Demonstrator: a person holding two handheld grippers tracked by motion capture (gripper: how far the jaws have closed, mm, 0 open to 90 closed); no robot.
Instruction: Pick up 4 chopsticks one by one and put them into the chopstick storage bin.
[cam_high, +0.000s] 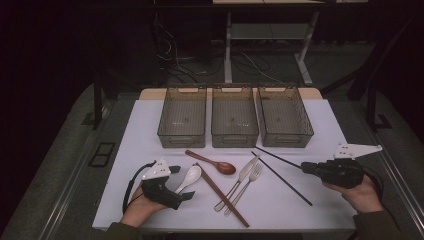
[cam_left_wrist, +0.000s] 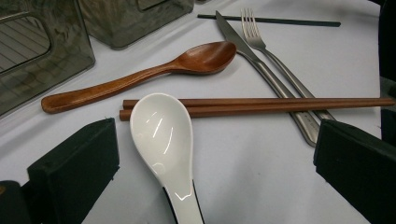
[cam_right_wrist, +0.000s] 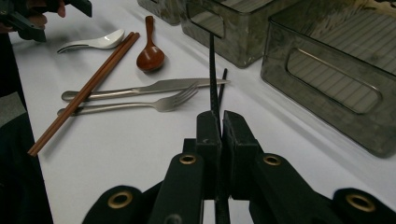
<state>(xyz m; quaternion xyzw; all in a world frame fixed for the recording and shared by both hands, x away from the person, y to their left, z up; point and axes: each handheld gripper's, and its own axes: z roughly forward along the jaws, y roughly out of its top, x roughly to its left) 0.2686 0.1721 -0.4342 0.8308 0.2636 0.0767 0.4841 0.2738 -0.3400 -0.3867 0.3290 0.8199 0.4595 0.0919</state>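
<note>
The left hand (cam_high: 137, 207) comes in from the bottom edge, palm up under the left tool (cam_high: 186, 192), which lies low and level over the surface and points toward the right. In the left gripper view its two black jaws stand wide apart. The right hand (cam_high: 361, 194) cups the right tool (cam_high: 303, 167) from below at the right side, pointing it leftward. In the right gripper view its jaws are pressed together, clamped on a thin black chopstick (cam_right_wrist: 213, 79).

High view looks down over the whole counter (cam_high: 150, 200); both gripper views sit low and close, sharing the wooden spoon (cam_left_wrist: 140, 74)
</note>
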